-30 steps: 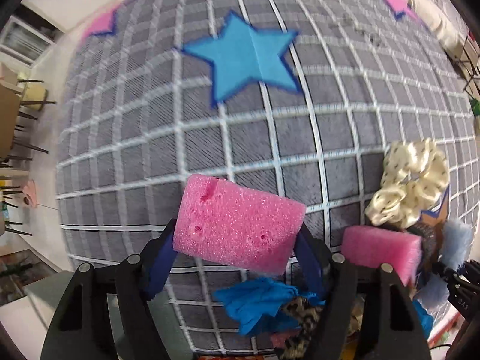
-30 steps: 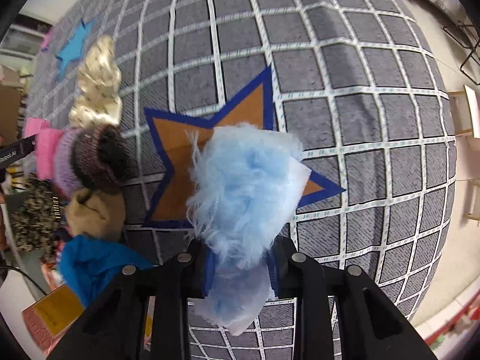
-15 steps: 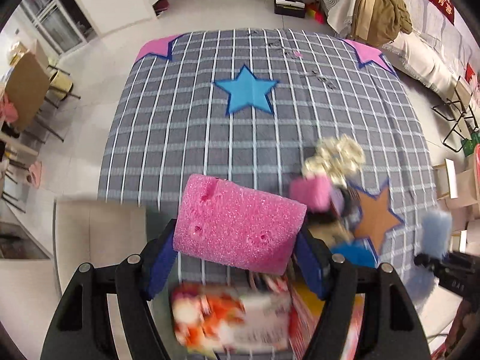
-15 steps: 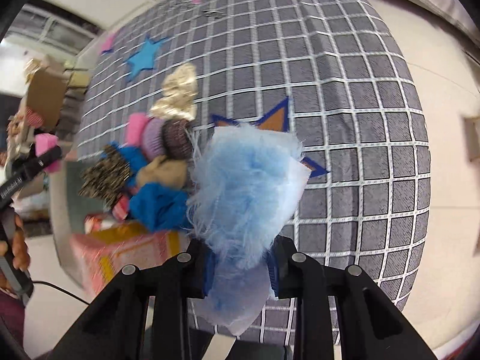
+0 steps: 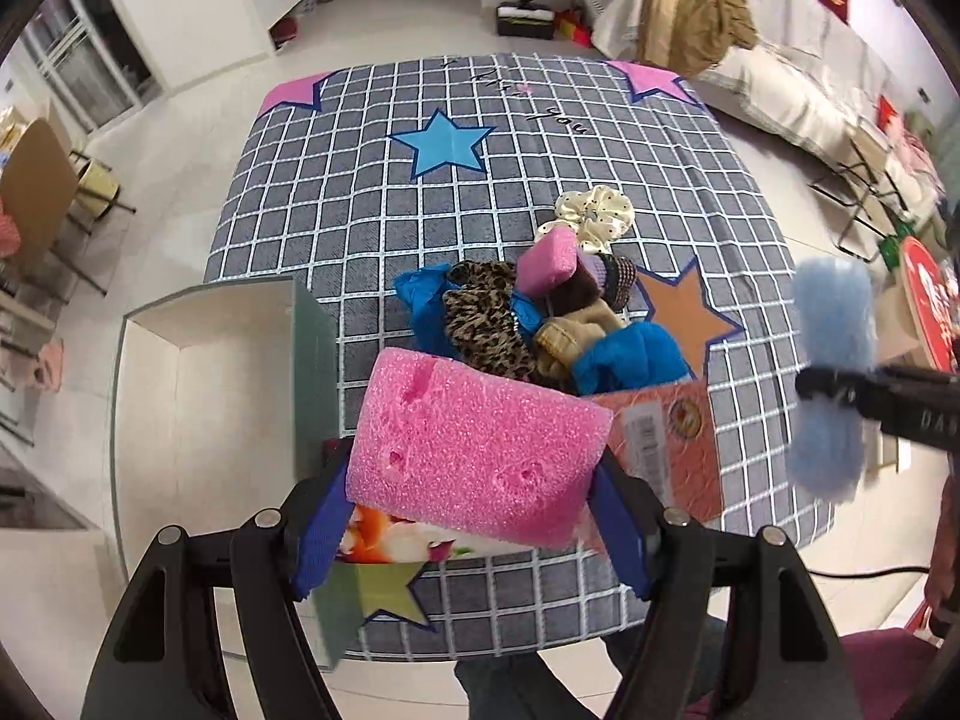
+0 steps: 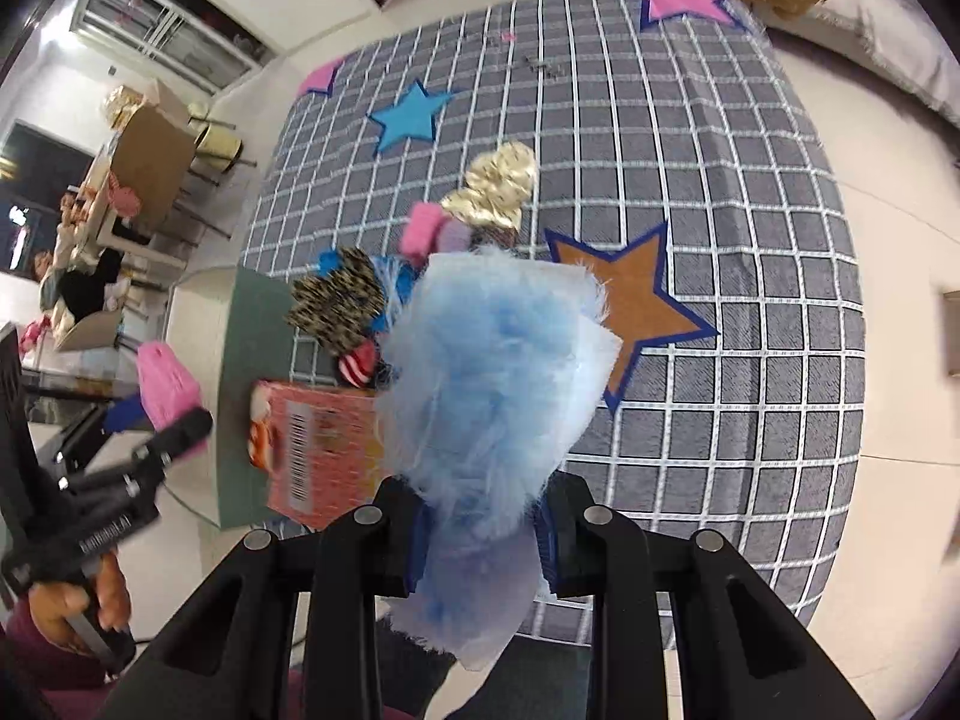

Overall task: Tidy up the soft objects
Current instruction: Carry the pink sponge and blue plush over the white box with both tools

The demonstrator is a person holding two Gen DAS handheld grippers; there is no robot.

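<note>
My left gripper is shut on a pink foam sponge, held high above the near edge of the grey checked mat. My right gripper is shut on a light blue fluffy cloth, also well above the mat. In the left wrist view that blue cloth hangs at the right. A pile of soft things lies mid-mat: blue fabric, a leopard-print piece, a small pink sponge, knitted items and a cream scrunchie.
An orange printed box lies on the mat's near edge below the sponge. A white open container stands at the mat's left side. A hand grips the left tool. Chairs stand to the left and a sofa at the far right.
Both grippers have lifted away from the mat with the sponge and the blue cloth still held. The whole mat, the pile, the orange box and the white container have come into view.
</note>
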